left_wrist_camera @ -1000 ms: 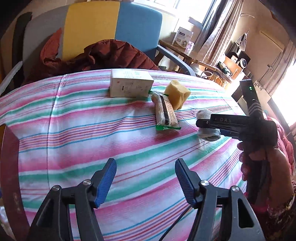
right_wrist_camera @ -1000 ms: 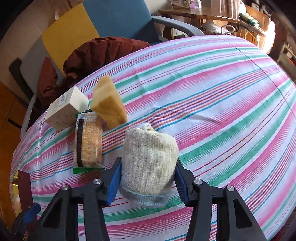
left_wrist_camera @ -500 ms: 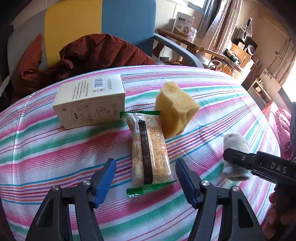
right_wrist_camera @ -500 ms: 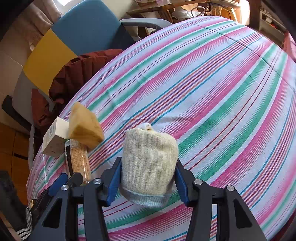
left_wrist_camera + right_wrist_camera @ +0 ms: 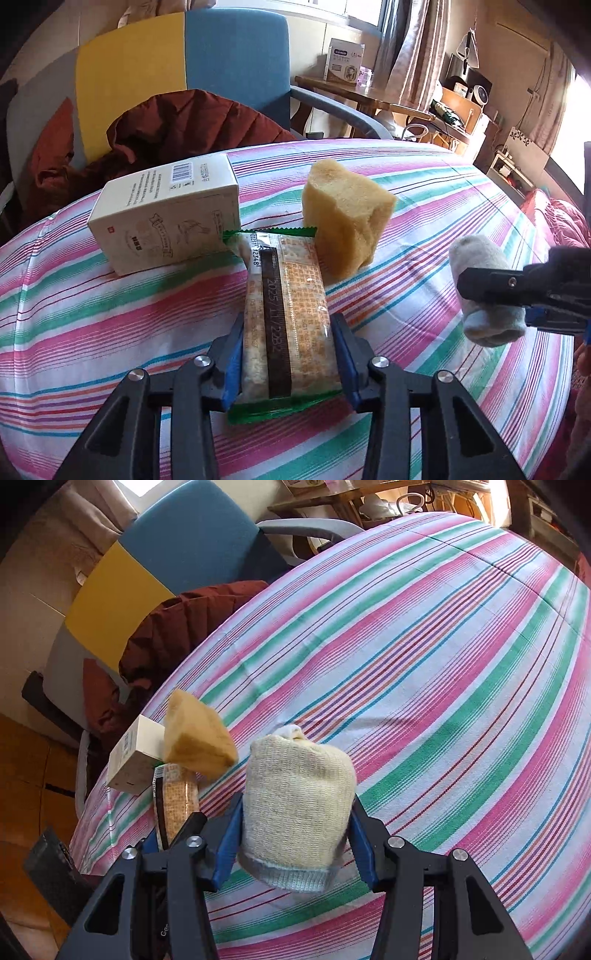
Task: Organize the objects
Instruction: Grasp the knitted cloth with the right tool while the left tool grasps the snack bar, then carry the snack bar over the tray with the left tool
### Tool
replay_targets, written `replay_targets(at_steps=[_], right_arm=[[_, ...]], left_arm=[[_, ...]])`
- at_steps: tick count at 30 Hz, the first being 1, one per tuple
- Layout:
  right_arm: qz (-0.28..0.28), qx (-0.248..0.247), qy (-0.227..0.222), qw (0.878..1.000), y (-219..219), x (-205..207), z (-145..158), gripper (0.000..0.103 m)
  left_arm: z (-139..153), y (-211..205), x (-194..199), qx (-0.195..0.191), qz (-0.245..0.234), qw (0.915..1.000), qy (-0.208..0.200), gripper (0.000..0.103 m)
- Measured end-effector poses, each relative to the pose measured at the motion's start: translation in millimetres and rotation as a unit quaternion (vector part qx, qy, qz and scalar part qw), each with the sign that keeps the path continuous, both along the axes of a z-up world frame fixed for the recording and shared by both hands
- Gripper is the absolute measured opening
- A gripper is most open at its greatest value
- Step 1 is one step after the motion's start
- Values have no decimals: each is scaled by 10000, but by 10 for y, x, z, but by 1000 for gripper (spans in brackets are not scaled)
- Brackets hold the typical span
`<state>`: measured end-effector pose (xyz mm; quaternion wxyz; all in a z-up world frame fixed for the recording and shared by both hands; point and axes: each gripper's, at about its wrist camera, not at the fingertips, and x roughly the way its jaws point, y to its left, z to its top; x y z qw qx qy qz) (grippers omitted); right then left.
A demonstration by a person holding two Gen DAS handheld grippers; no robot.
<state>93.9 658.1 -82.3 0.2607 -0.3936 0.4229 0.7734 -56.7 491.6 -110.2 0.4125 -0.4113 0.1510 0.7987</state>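
Left wrist view: the left claw (image 5: 288, 354) has just closed onto the cracker packet (image 5: 286, 314) beside the sponge (image 5: 345, 218); the right claw (image 5: 295, 834) grips a rolled sock (image 5: 295, 805).

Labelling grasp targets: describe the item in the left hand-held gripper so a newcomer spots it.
On the striped tablecloth, in front of the cream box and left of the yellow sponge, lies a cracker packet. It is long and clear, with green crimped ends and a dark date strip, and it sits between the left hand-held gripper pads.
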Motion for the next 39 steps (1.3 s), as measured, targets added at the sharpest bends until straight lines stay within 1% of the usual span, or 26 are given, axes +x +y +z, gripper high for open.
replay_targets(at_steps=[4,8,13,17,20,23,26,28,33,36,39], right_arm=[[267,-42,102,9996,-68,-87,-3,54],[677,-16,143,9976,-197,-290,-34,54],[1244,163,88,9921,-428,-372,8,54],[1708,238,92,9850,-646,-501,20,54],[2147,449,79,9756,-844,-605,42,54],[2491,467,71,9673,-1002,-697,1,53],[2662,464,-17,9628,-1060,-721,-89,54],[2695,480,-40,9618,-1080,-732,-113,53],[2775,473,132,9595,-1123,-711,-78,54],[2862,545,210,9564,-1185,-715,-45,54],[2944,580,268,9535,-1218,-704,-7,54]], left_arm=[[23,-195,89,57,60,9999,86,43],[39,-450,83,277,319,9991,-97,43],[59,-845,140,555,552,9965,-290,43],[66,-1101,233,637,644,9954,-312,42],[78,-1262,308,690,696,9947,-308,42],[104,-1447,314,814,878,9921,-373,42],[161,-1683,366,987,1033,9889,-400,42],[199,-1807,441,1015,1013,9892,-300,42],[316,-2103,631,1184,932,9884,-177,42],[405,-2304,654,1339,1020,9855,-211,42],[504,-2533,632,1463,1213,9816,-190,42]])
